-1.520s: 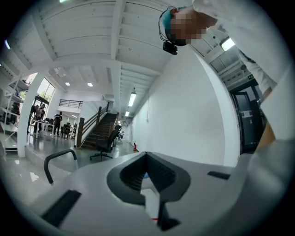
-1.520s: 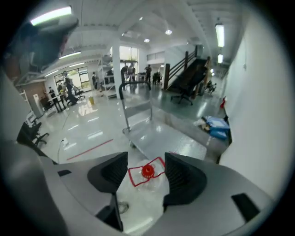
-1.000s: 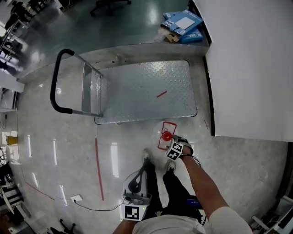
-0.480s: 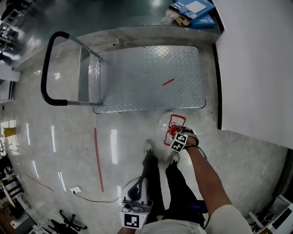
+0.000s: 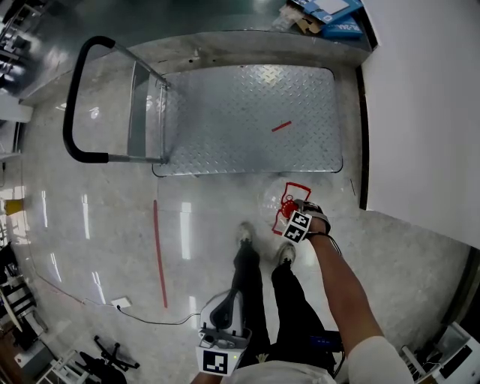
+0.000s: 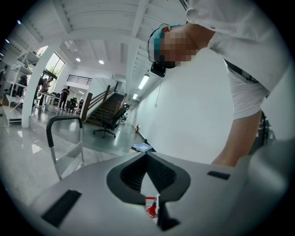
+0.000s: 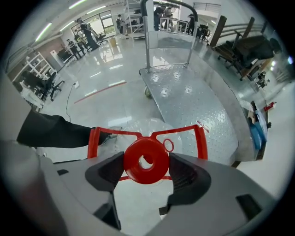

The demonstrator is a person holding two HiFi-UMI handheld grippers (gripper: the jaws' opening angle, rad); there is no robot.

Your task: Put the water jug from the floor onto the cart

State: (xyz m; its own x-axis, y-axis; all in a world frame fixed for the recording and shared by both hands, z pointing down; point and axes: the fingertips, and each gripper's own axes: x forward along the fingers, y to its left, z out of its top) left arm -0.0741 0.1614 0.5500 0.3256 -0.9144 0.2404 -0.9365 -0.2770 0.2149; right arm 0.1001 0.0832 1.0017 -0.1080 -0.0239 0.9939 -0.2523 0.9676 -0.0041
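Observation:
A clear water jug (image 5: 279, 201) with a red carrying frame and red cap (image 7: 138, 168) stands on the floor just in front of the cart's near edge. My right gripper (image 5: 292, 212) points straight down over it. Its jaws are opening, the cap sits between them (image 7: 146, 162), and I see no pads pressing on it. The flat steel cart (image 5: 247, 112) has a bare checker-plate deck and a black push handle (image 5: 71, 112) at its left end. My left gripper (image 5: 234, 296) hangs by the person's legs, shut and holding nothing (image 6: 147, 154).
A white wall block (image 5: 420, 112) stands close to the right of the jug and cart. Blue boxes (image 5: 337, 15) lie beyond the cart. On the floor are a red tape line (image 5: 159, 247) and a cable (image 5: 150, 321) at the left. The person's shoes (image 5: 244, 234) stand beside the jug.
My right gripper has come down onto the jug's top, its marker cube now lying over the red frame. The left gripper has sunk a little beside the legs.

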